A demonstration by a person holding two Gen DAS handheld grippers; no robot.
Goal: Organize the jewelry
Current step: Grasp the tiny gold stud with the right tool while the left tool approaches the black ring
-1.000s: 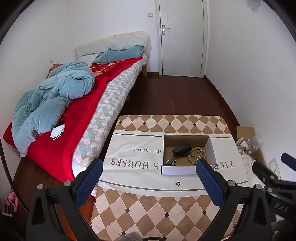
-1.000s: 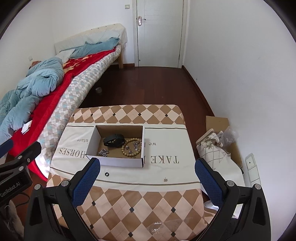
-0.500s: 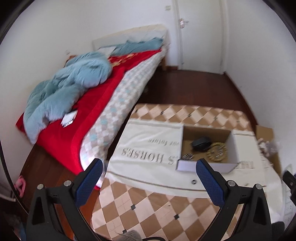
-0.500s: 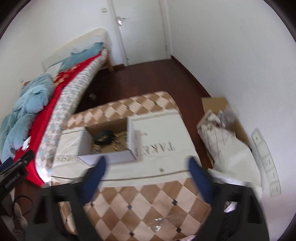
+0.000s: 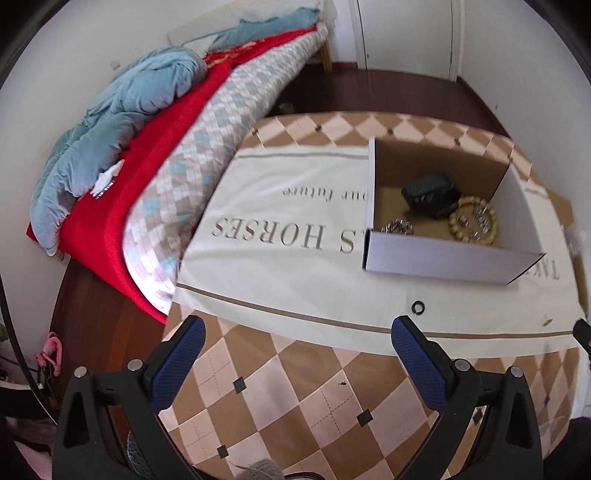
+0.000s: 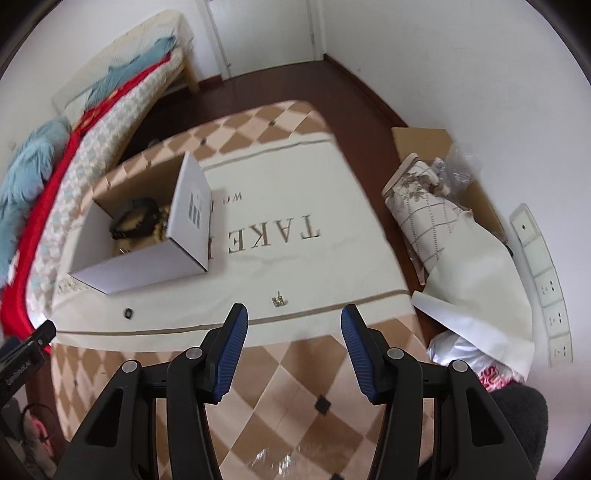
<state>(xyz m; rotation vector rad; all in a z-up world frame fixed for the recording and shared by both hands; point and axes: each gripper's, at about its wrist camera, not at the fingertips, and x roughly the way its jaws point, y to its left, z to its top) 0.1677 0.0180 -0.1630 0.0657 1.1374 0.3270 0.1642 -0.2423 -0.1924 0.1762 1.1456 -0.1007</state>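
Note:
A white cardboard box (image 5: 443,260) sits on the cream cloth (image 5: 280,266) of the table; it also shows in the right wrist view (image 6: 147,266). Inside lie a black watch (image 5: 430,192), a wooden bead bracelet (image 5: 472,221) and a silver chain (image 5: 399,226). A small black ring (image 5: 418,306) lies on the cloth in front of the box and shows in the right wrist view (image 6: 128,313). A small metal earring (image 6: 278,301) lies just ahead of my right gripper (image 6: 293,323), which is open and empty. My left gripper (image 5: 295,339) is open and empty, near the black ring.
A bed (image 5: 155,155) with a red blanket and blue duvet runs along the table's left side. A checkered tablecloth (image 5: 303,402) covers the table. Bags and cardboard (image 6: 436,206) stand on the floor to the right, by the wall. A white door (image 5: 406,33) is at the back.
Both grippers have moved down and closer to the table. The right gripper has narrowed its opening and swung toward the earring. The left view has shifted left of the box.

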